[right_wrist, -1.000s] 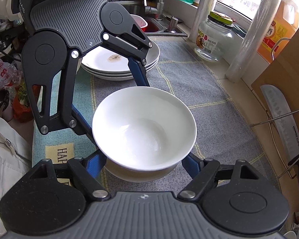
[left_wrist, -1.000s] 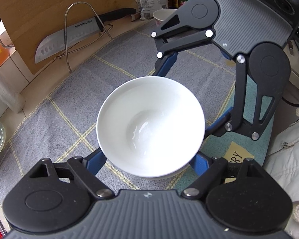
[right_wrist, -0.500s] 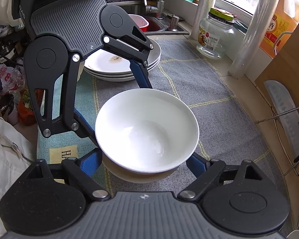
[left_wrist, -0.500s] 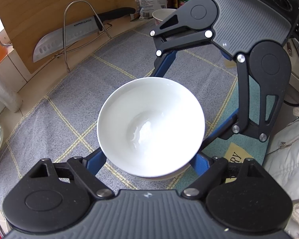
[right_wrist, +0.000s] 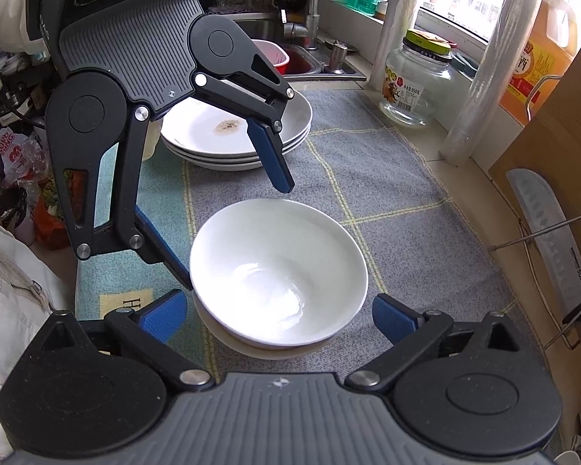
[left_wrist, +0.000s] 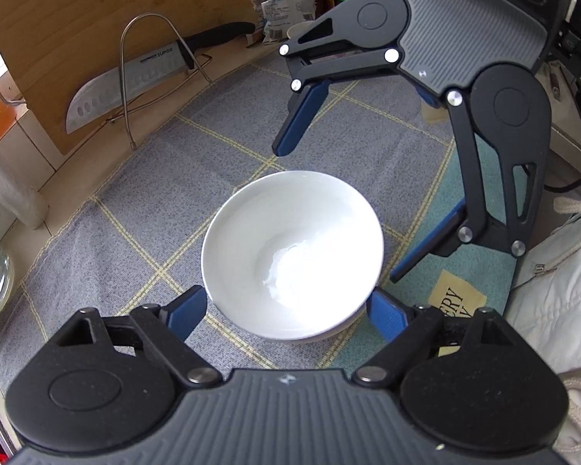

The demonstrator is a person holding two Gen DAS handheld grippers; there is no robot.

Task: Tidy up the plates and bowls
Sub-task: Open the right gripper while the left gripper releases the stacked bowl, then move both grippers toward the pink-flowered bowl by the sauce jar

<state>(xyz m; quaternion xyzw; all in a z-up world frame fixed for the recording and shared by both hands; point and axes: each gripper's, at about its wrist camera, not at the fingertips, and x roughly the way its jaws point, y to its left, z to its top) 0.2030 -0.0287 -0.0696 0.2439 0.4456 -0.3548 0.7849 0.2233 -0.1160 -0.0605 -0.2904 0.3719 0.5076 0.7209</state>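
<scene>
A white bowl [left_wrist: 292,254] sits nested in a second bowl on the grey checked mat [left_wrist: 135,201]; it also shows in the right wrist view [right_wrist: 279,275], with the lower bowl's rim [right_wrist: 267,350] just showing beneath. My left gripper [left_wrist: 286,312] is open, its blue fingers either side of the bowl's near edge and just clear of it. My right gripper [right_wrist: 279,316] is open too, facing it from the opposite side, raised. A stack of white plates [right_wrist: 213,135] stands behind on the mat.
A cleaver [left_wrist: 128,85] on a wire rack leans by a wooden board [left_wrist: 97,19]. A glass jar [right_wrist: 416,81], film rolls [right_wrist: 488,73], an oil bottle [right_wrist: 538,62] and the sink [right_wrist: 306,58] line the counter's window side. White clothing [left_wrist: 561,279] lies at the mat's edge.
Both grippers have opened and let go of the bowl, which now rests in the lower bowl on the mat. Both have drawn back and upward from it.
</scene>
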